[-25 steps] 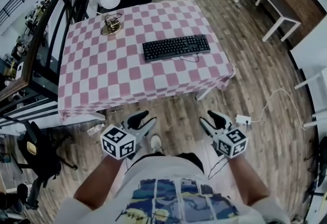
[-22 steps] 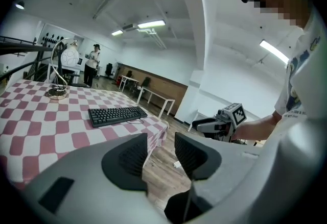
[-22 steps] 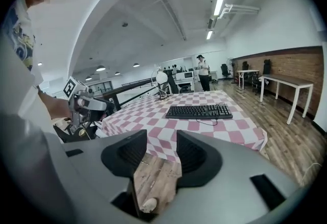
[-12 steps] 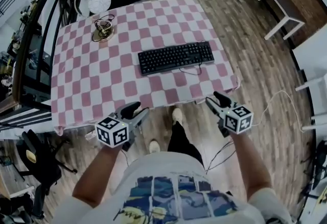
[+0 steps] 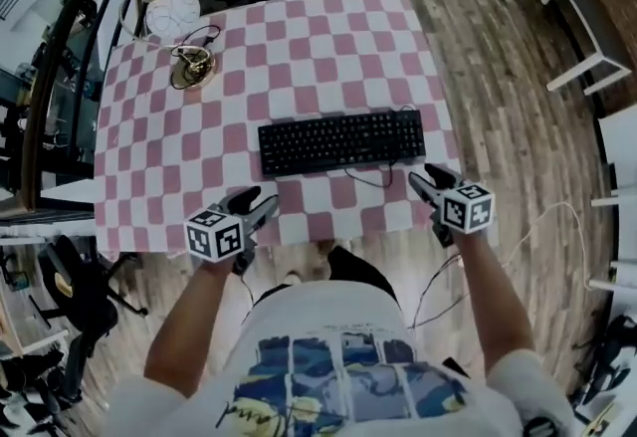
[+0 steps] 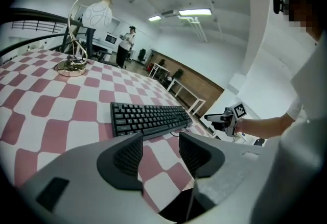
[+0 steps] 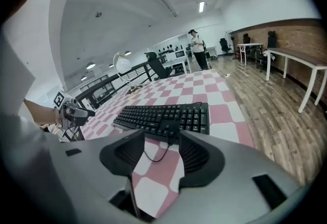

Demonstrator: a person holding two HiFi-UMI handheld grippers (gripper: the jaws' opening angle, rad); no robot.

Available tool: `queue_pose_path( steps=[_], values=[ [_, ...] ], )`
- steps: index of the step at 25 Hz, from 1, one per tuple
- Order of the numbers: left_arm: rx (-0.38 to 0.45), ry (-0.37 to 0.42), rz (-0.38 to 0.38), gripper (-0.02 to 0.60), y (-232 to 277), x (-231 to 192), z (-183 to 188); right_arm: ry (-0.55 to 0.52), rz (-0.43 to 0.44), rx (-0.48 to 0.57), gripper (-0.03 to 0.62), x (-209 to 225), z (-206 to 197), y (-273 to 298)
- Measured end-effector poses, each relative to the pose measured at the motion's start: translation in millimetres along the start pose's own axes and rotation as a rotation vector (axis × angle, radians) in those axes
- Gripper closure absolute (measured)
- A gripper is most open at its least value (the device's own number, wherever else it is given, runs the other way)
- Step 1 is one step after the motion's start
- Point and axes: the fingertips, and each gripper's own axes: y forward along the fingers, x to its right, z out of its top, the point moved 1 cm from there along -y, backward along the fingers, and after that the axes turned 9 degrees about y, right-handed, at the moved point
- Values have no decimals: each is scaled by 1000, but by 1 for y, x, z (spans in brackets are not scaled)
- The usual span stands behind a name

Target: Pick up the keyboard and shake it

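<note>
The black keyboard (image 5: pixel 340 141) lies flat on the pink checked desk (image 5: pixel 299 47), close to the edge nearest the person. The left gripper (image 5: pixel 261 204) is near the keyboard's left front corner. The right gripper (image 5: pixel 430 176) is just beside its right end (neither one touches it). Both grippers' jaws are opening, and nothing is between them. A thin cable (image 5: pixel 370 176) loops out in front of the keyboard.
</note>
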Motion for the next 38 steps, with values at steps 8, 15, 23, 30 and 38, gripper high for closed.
queue_pose_path(
  steps=[8,15,23,30,38],
  values=[
    [-78,-104,100,348,58,-68,3,55,19,-96,341,81,33,63],
    [-100,-173,122,319,83,-121,9,148,60,-134,295,105,43,99],
    [-117,-192,107,310,110,-153,11,148,78,-176,260,102,50,135],
    [-153,-187,108,310,126,-165,7,138,47,-175,267,104,49,145],
    [-183,-143,121,308,139,-156,8,170,63,-158,316,104,46,147]
  ],
)
